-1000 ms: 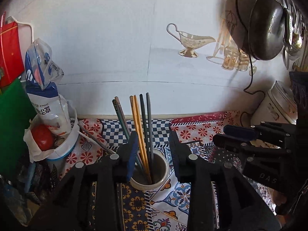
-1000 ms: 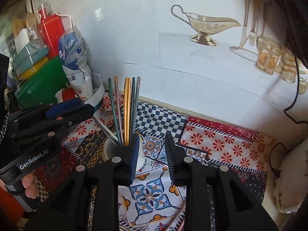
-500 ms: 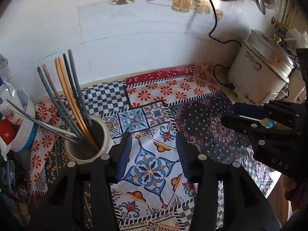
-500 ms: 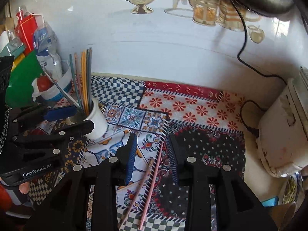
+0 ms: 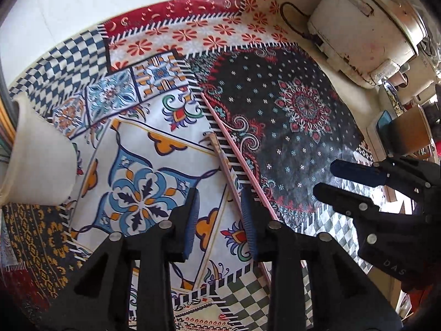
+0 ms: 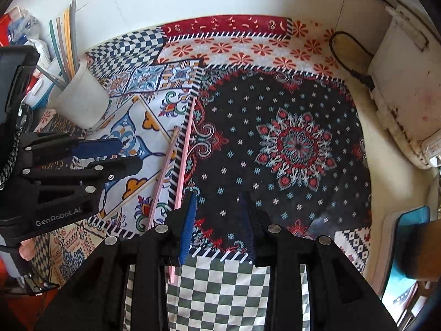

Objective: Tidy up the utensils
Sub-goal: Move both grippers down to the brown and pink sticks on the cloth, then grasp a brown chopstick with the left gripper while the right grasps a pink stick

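Two pink chopsticks (image 5: 234, 149) lie side by side on the patterned cloth (image 5: 289, 127); in the right wrist view the chopsticks (image 6: 183, 151) run from mid-cloth toward me. A white cup (image 6: 82, 96) holding several coloured chopsticks (image 6: 64, 38) stands at the left; its wall (image 5: 38, 154) shows in the left wrist view. My left gripper (image 5: 220, 207) is open and empty, just above the near ends of the pink chopsticks. My right gripper (image 6: 220, 209) is open and empty, right of the chopsticks.
A white rice cooker (image 5: 366, 24) with a black cord (image 6: 344, 63) stands at the right, against the white wall. A teal box (image 6: 408, 237) sits at the near right edge. Bags and bottles (image 6: 24, 30) crowd the far left behind the cup.
Both grippers have swung down and right, away from the cup and wall, and now hover low over the cloth by the two pink chopsticks. Both stay open.
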Motion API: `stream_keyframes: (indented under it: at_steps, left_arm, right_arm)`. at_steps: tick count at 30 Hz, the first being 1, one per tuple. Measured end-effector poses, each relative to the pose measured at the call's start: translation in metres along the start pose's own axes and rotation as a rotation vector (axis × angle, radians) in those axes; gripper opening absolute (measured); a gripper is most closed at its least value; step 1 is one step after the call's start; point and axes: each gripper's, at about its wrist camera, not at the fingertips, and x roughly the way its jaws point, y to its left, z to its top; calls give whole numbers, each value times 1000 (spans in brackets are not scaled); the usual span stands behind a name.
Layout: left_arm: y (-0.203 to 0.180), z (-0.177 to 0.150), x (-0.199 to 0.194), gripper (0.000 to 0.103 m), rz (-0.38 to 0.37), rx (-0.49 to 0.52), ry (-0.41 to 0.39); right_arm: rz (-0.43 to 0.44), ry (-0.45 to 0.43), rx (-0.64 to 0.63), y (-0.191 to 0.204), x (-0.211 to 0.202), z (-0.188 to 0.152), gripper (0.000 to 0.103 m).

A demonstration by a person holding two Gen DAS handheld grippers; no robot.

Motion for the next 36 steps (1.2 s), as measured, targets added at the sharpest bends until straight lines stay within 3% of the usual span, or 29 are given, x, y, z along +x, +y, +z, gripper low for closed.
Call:
stream_keyframes:
  at_steps: [9,14,18,19,26,36]
  left_arm:
    - [0,3,25,10,-94,-42,73]
    - [-6,8,32,5,-76,-23,71]
    - [-7,13,33,5,-48,-16,63]
    - [-6,13,32,5,-36,-11,62]
    - [25,4,19,4,16,-30,78]
    - [39,7,19,4,-2,-38,132]
  right_arm:
    - [70,69,-23,17,24,-30,29]
    - [57,74,-70,26,28,-34,29]
    - [27,69,-95,27,31,-29,12]
    - [22,71,-88,23,31,-28,7]
    - [-6,77,20,-25,28,-22,6]
    - [63,99,45,-51,34,10,6]
